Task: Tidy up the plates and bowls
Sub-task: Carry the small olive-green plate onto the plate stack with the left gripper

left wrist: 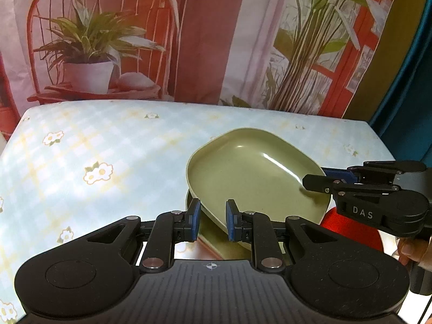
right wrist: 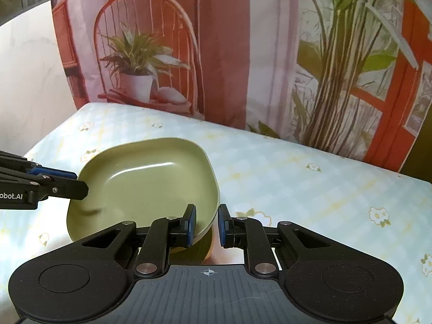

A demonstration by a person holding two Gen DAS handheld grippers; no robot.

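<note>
A green squarish bowl (left wrist: 251, 172) is tilted, resting on another green dish (left wrist: 216, 239) beneath it; it also shows in the right wrist view (right wrist: 145, 181). My left gripper (left wrist: 213, 222) is open, its fingers straddling the bowl's near-left rim. My right gripper (right wrist: 206, 225) is open, its fingers on either side of the bowl's right rim; it also shows in the left wrist view (left wrist: 324, 181). The left gripper shows in the right wrist view (right wrist: 67, 183) at the bowl's left rim. Whether either gripper touches the rim I cannot tell.
The table (left wrist: 94, 156) has a light blue checked cloth with flowers. A red object (left wrist: 348, 224) lies under my right gripper. A printed backdrop (left wrist: 202, 40) of plants and a chair hangs behind the far edge. A person's hand (left wrist: 413, 251) holds the right gripper.
</note>
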